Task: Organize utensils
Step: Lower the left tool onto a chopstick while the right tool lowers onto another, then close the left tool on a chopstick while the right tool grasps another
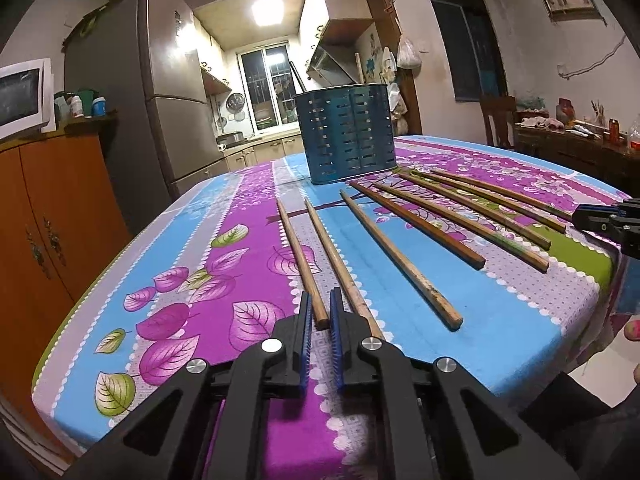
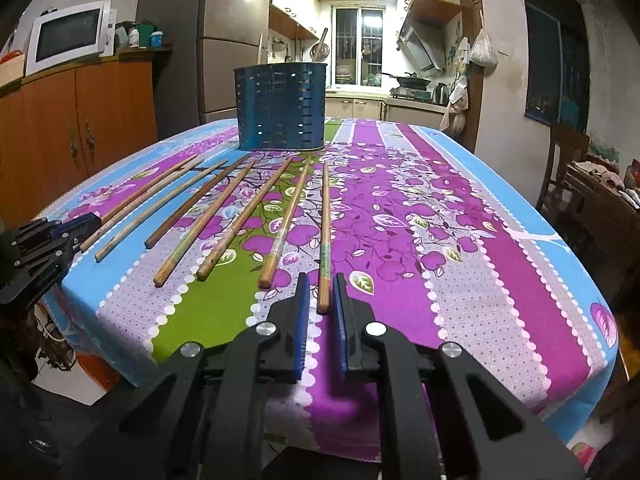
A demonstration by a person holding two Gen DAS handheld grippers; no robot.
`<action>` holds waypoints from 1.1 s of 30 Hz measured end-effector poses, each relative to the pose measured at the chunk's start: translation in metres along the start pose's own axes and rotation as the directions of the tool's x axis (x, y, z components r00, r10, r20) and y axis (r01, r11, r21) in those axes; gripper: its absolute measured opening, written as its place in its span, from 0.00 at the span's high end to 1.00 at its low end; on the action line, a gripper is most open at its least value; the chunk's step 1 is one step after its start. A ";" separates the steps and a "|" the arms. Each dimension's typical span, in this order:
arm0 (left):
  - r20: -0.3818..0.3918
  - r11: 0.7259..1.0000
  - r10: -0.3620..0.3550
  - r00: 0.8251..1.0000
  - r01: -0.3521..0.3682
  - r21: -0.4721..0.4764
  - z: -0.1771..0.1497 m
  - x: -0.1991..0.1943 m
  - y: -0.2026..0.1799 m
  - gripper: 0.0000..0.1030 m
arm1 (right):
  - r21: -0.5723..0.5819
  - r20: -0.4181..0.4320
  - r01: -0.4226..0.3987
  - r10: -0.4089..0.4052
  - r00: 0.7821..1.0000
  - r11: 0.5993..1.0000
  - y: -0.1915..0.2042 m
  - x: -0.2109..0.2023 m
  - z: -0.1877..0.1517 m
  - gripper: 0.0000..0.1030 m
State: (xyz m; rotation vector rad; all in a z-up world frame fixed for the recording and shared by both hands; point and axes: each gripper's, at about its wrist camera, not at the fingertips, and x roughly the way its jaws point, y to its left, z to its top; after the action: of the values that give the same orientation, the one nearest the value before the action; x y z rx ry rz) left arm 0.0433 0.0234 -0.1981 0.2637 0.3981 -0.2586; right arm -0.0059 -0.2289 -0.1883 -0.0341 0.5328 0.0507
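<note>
Left jaws: the left gripper [image 1: 320, 312] was nearly shut, its blue pads [image 1: 307, 316] close on either side of the near end of the leftmost chopstick [image 1: 298, 256]; whether they truly pressed on the wood or only bracketed it could not be told.

Right jaws: the right gripper [image 2: 322, 296] was likewise nearly shut about the near end of the rightmost chopstick [image 2: 326, 232], whose butt sat between the pads; a firm grip could not be confirmed.

Direction from jaws: each stick ran straight ahead from its jaws, thick end nearest, thin tip pointing away towards the blue holder [image 1: 346, 132].

Long axis: both sticks lay flat on the tablecloth [image 2: 460, 240], lengthwise along the line each gripper pointed, so, as a judgement, lifting would call for raising the butt end and swinging the tip up over the holder's rim.

Nearer hand: the left gripper was nearer the left end of the row, the right gripper nearer the right end; the middle sticks lay between the two.

Holder: it stood upright at the far side of the table, beyond the stick tips, close to the middle ones.

Count, chopsticks: eight on the cloth, fanned side by side.

Count, holders: one, slotted, with at least one dark handle rising from it.

Count, grippers: two.
</note>
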 end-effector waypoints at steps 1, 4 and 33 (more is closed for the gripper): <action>0.000 1.000 -0.002 1.000 0.002 -0.005 0.000 0.000 0.000 0.90 | 0.005 -0.001 -0.001 0.001 1.000 1.000 0.000 0.000 0.000 0.90; -0.002 1.000 -0.008 1.000 0.008 -0.022 0.000 0.000 0.002 0.90 | 0.020 0.000 -0.001 0.001 1.000 1.000 -0.001 -0.002 -0.001 0.90; -0.031 0.994 0.028 0.999 -0.032 -0.105 0.011 0.002 0.012 0.93 | 0.057 0.009 0.009 -0.010 1.000 0.998 -0.005 -0.011 0.000 0.95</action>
State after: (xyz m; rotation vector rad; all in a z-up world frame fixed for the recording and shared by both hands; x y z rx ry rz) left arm 0.0519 0.0308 -0.1869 0.1703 0.4357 -0.2037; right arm -0.0155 -0.2343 -0.1824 0.0196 0.5246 0.0262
